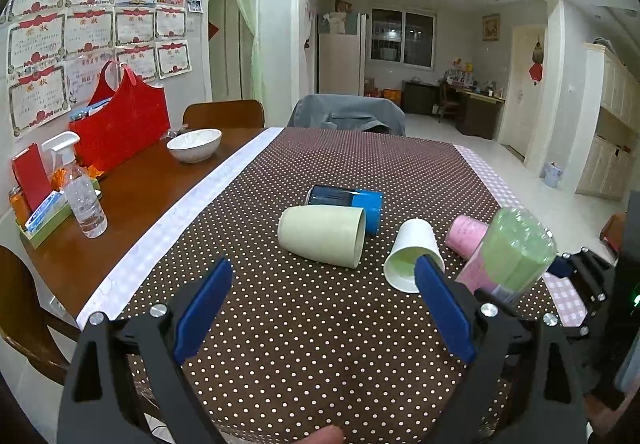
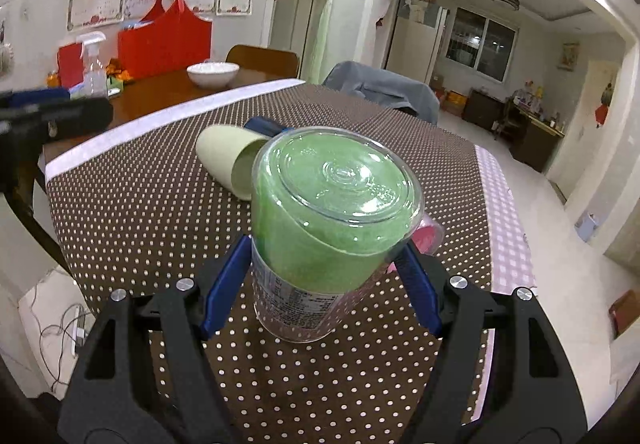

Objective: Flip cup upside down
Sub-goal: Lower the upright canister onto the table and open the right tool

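My right hand-held gripper (image 2: 324,264) clamped on green cup (image 2: 328,204), mid-air over worktop (image 2: 140,204) right edge. Cup axis tilted, base up and away, mouth toward me and worktop. Left hand-held gripper (image 1: 324,296) wide open, empty, farther off.

The clear plastic cup with a green inner lining (image 2: 332,220) was tilted, its flat ridged base turned up toward the camera and its mouth angled down toward the brown polka-dotted worktop (image 2: 140,196). A printed label showed on the lower clear part of its wall. In the left wrist view the same cup (image 1: 516,252) leaned base-up in front of a pink cup (image 1: 466,234) lying on its side.
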Demonstrator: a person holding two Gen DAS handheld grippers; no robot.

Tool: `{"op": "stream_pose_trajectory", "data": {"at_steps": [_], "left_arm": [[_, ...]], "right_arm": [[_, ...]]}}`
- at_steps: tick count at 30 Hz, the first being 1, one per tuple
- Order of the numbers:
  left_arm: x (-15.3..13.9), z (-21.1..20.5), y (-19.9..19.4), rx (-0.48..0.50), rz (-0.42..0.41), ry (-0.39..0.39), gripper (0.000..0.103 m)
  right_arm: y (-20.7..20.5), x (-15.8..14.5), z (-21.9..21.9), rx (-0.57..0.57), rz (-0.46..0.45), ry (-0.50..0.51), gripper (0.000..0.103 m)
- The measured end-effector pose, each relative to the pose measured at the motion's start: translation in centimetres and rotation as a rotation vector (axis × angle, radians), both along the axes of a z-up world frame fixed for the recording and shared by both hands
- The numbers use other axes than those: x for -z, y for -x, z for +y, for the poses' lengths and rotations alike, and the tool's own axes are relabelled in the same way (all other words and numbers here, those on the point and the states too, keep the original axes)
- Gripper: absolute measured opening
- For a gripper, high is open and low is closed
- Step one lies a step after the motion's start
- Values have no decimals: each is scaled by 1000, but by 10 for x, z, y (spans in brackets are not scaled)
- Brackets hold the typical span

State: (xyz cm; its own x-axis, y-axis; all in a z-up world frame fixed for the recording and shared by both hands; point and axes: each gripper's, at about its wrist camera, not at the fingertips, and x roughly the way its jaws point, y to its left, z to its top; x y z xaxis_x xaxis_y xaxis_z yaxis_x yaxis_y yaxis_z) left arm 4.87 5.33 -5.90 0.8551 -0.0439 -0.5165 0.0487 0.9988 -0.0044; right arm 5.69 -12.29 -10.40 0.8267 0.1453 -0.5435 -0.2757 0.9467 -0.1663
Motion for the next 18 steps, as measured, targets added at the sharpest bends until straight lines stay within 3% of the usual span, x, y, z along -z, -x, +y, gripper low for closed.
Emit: {"op": "stream_pose_trajectory", "data": {"at_steps": [15, 18], "left_arm": [[4, -3, -3, 7, 14, -4, 91], [5, -3, -3, 7, 13, -4, 91]], "right_arm": [[1, 16, 2, -7, 21, 26, 73], [-1, 11, -1, -5, 20, -9, 92]]}}
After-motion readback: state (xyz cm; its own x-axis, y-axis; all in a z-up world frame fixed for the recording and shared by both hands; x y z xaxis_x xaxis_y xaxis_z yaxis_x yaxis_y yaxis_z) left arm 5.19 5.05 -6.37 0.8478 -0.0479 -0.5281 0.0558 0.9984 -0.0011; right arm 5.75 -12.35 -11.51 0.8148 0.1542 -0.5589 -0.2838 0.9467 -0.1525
